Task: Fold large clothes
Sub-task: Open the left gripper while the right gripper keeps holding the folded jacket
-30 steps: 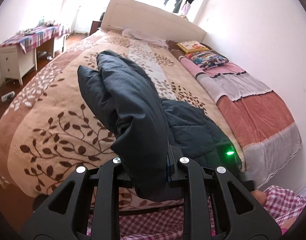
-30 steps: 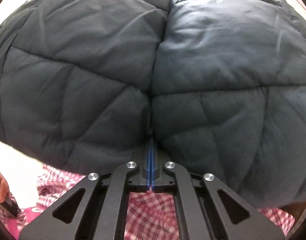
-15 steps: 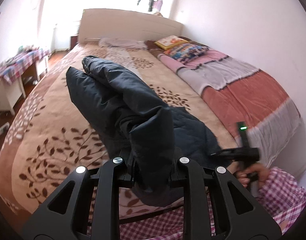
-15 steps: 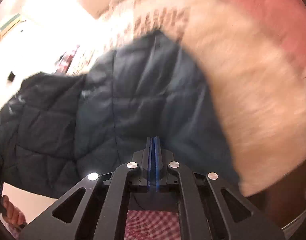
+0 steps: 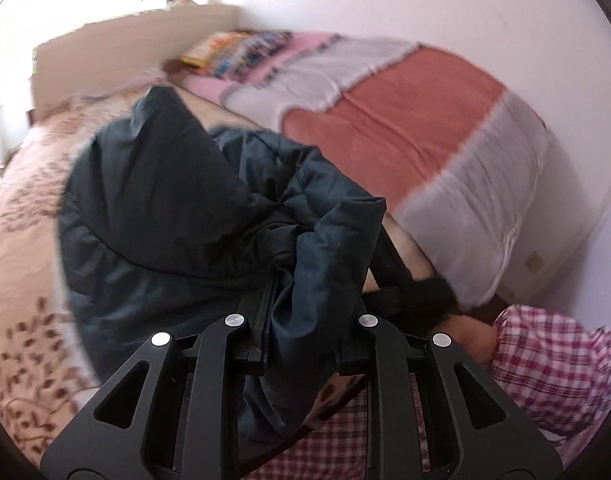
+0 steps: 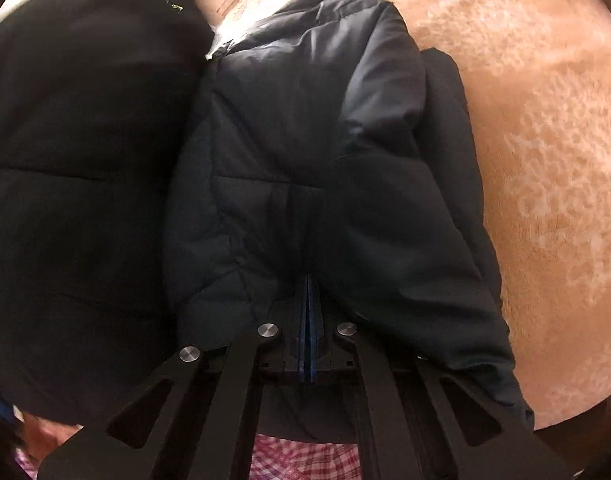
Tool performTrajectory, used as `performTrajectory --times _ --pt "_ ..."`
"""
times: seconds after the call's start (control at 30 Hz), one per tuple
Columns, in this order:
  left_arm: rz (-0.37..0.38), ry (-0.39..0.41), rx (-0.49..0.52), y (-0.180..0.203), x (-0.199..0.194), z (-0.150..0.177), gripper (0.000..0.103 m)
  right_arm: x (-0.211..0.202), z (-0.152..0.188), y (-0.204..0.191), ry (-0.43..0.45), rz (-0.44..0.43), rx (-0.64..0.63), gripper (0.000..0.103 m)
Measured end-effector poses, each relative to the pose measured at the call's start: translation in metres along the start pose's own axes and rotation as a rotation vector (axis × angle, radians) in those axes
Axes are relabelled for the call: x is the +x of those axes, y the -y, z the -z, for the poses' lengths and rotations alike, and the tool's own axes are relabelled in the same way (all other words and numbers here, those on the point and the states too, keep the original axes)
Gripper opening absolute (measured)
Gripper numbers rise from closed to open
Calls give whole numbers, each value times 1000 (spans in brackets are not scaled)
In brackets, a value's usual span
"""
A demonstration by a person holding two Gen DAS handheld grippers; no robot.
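— Jacket (image 5: 165, 208): dark, puffy, bunched up over the bed (image 5: 29, 216). Soft and floppy, probably light but slippery.

— Left gripper (image 5: 301, 320)?

— Pinching a thick fold, fingers kept apart by the padding.

— Right gripper (image 6: 310, 304)?

— Squeezed tight on a thin edge.

— Best place to grab?

— Probably hem or seams, not the puffy middle.

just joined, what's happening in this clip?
A person with a handheld gripper in each hand is folding a dark quilted jacket on a bed. The left gripper is clamped on a bunched fold of the jacket, held above the leaf-print bedspread. The right gripper has its fingers pinched together on another part of the same jacket. The garment is still crumpled, not a flat fold. A striped blanket lies along the wall side.
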State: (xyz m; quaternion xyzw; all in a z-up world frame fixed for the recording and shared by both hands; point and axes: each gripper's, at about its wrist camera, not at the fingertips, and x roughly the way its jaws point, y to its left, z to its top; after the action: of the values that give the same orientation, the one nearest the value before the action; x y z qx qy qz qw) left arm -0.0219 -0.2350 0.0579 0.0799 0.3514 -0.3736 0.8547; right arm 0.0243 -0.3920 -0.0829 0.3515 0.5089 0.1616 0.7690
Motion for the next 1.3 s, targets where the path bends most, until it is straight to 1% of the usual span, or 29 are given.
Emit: performTrajectory --times 0.07,0.13,0.2,0.3,0.37,0.43,0.5,0.63,0.77,0.83,0.9,0.97,1.03,1.13,1.2,1.3 --pt "24 -27 0 6 17 3 22 -5 1 10 -4 -36 32 3" --pt "47 -52 -30 8 30 8 23 -4 2 20 -8 -83 76 1" --pt "66 -53 -68 6 37 12 23 -5 3 28 -10 -112 103 0" --pt "112 -71 -158 -8 49 18 23 -8 6 42 -4 -160 134 0" --pt "119 -83 -179 -11 54 24 23 -12 7 49 -8 -179 151 0" --pt "110 -97 -165 -8 58 30 24 -24 7 62 -4 -207 184 0" --pt "101 -110 -144 -3 61 34 24 -46 9 76 14 -209 187 0" --pt "76 -129 -119 7 72 41 27 -88 17 96 75 -176 187 0" --pt "48 -138 -81 12 77 46 33 -112 24 108 102 -138 188 1" --pt "34 -138 -62 16 80 48 37 -122 27 107 116 -122 186 2" --pt "41 -139 -51 20 81 46 47 -130 30 98 140 -96 172 2" --pt "61 -148 -48 26 80 43 63 -146 38 84 169 -78 139 2" --pt "91 -146 -73 28 70 40 66 -162 40 65 196 -72 97 2" --pt "149 -137 -120 22 51 38 67 -181 45 36 255 -53 21 2" --pt "187 -129 -147 16 36 39 67 -177 40 16 281 -40 -9 2" --pt "221 -99 -147 9 8 42 67 -176 45 -7 295 -40 -45 2"
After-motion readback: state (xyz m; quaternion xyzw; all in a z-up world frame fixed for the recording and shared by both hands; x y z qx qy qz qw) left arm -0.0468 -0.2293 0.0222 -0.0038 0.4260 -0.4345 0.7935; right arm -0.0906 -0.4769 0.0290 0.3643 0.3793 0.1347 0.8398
